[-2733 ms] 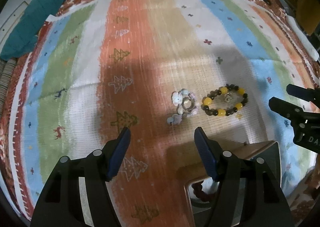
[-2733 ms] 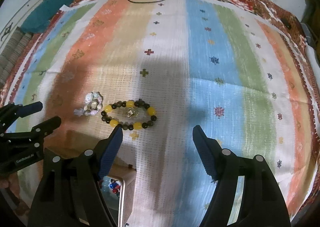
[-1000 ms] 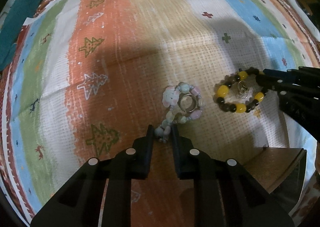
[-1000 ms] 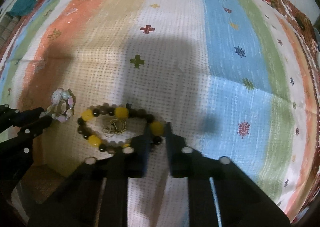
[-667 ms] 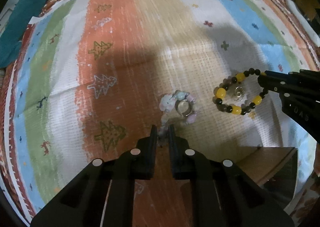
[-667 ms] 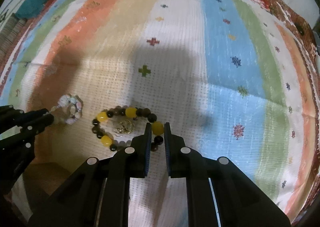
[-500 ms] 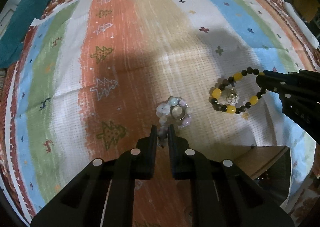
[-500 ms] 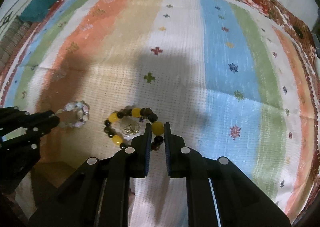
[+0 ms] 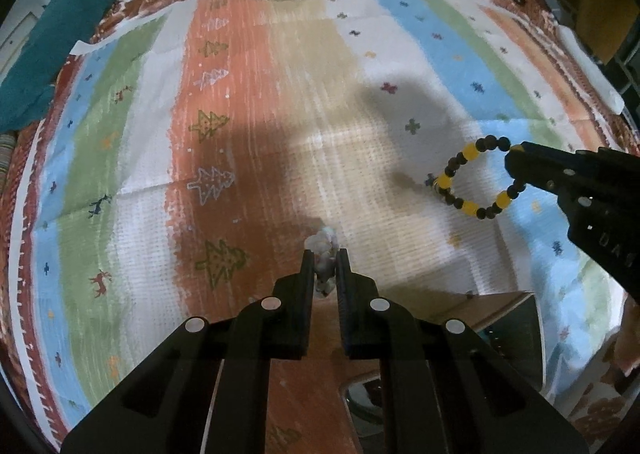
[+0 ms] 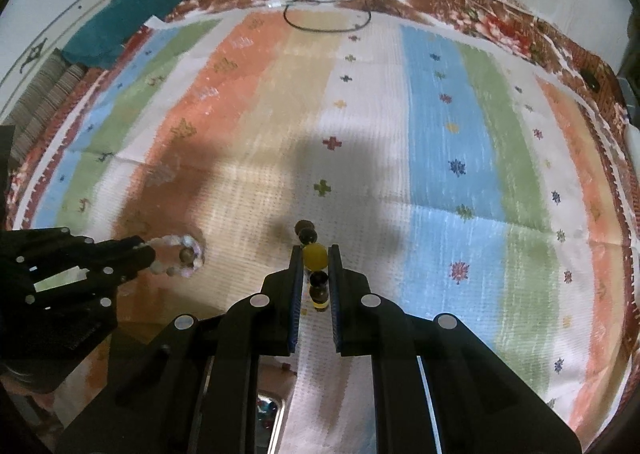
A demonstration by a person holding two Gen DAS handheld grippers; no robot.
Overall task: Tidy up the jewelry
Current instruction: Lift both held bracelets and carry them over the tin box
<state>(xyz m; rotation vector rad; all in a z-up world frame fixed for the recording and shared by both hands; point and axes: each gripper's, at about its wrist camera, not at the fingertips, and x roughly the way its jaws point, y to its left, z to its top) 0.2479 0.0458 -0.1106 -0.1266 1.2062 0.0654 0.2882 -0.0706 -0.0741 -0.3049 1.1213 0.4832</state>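
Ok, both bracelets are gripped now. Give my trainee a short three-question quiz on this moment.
1. True or false: the right gripper holds the pale bracelet.
2. The yellow-and-dark bracelet is: A) flat on the cloth, B) hanging as an open loop from the fingers, C) in the box.
3. Fill in: the left gripper is shut on the ____ bracelet.

Key: 1 false; 2 B; 3 pale.

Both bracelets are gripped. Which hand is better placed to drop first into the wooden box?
Left, probably. The left gripper, shut on the pale bead bracelet, sits beside the wooden box; the right gripper looks farther.
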